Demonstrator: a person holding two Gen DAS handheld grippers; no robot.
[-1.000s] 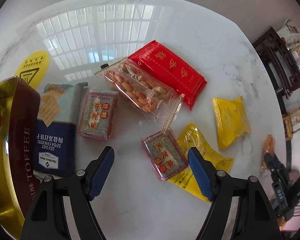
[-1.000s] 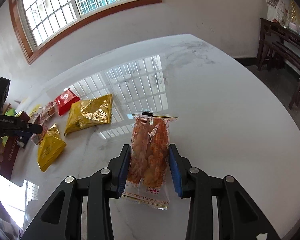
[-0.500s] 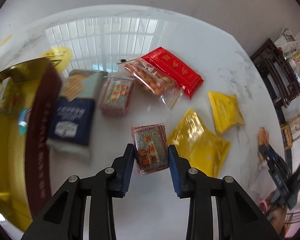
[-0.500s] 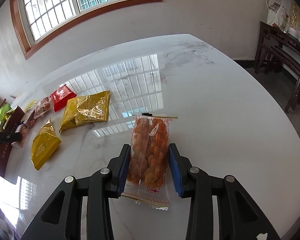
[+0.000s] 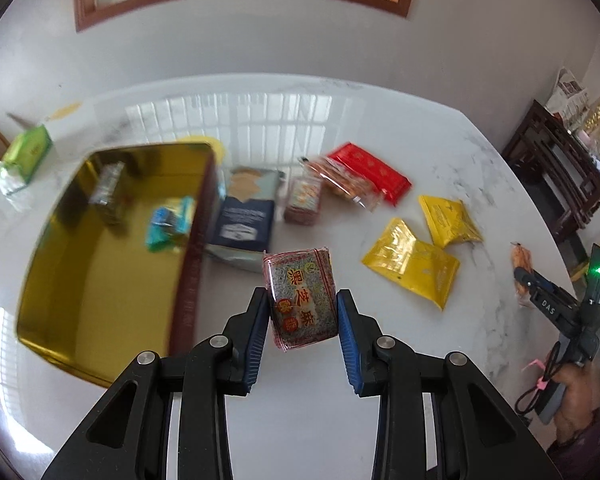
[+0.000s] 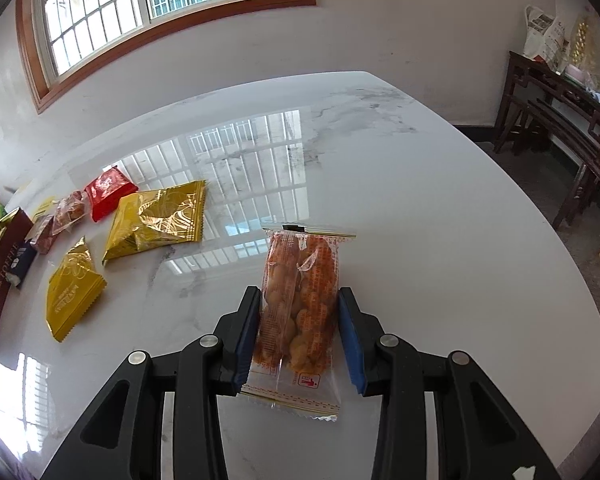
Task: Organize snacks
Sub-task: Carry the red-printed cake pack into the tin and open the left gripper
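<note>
My left gripper [image 5: 302, 320] is shut on a small sesame-candy packet [image 5: 303, 298] with a red and gold label, held above the white marble table [image 5: 308, 392]. To its left lies the open gold toffee tin [image 5: 100, 280] with a couple of snacks inside. My right gripper [image 6: 298, 328] is shut on a clear packet of orange fried twists [image 6: 300, 304], low over the table. In the left wrist view, that right gripper [image 5: 530, 280] shows at the far right, in a person's hand.
On the table lie a soda-cracker pack [image 5: 244, 220], another sesame packet [image 5: 304, 202], a clear snack bag [image 5: 342, 184], a red packet [image 5: 370, 172], two yellow packets [image 5: 410, 264], [image 5: 448, 220] and a green pack [image 5: 26, 156]. Dark wooden furniture [image 6: 556, 112] stands at the right wall.
My left gripper shut on the sesame packet, lifted it and swung left so the tin's inside came into view. The right gripper kept still with its twists packet.
</note>
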